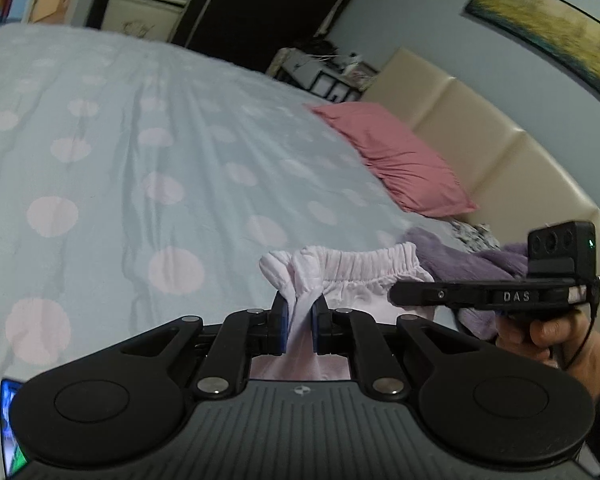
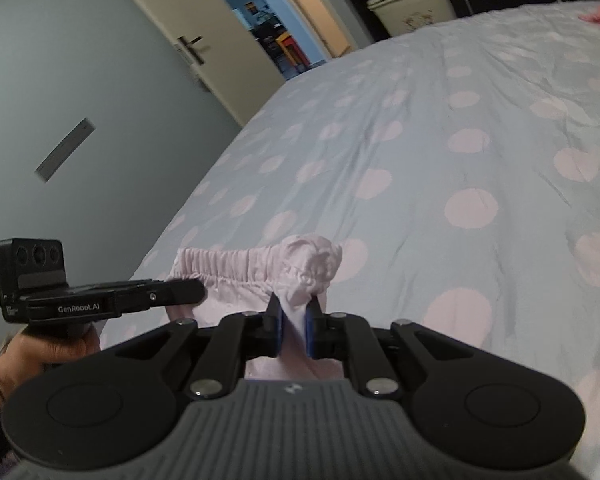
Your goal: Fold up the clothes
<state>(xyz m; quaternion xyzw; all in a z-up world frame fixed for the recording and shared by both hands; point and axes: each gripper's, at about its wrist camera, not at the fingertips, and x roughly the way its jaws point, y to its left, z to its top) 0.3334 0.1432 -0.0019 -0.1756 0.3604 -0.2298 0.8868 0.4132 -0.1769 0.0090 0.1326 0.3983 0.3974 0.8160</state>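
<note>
A pale pink garment with an elastic waistband (image 1: 360, 270) is held up above the bed. My left gripper (image 1: 303, 314) is shut on one end of the waistband. My right gripper (image 2: 294, 316) is shut on the other end of the same garment (image 2: 236, 266). The waistband stretches between the two grippers. The right gripper also shows side-on in the left wrist view (image 1: 404, 296), and the left gripper side-on in the right wrist view (image 2: 192, 290). The rest of the garment hangs below, hidden by the gripper bodies.
The bed (image 1: 140, 152) has a light blue cover with pink dots. A pink pillow (image 1: 396, 160) lies by the cream headboard (image 1: 500, 148). Purple fluffy clothing (image 1: 460, 264) lies on the bed near the pillow. A door (image 2: 80, 80) and open doorway are beyond the bed.
</note>
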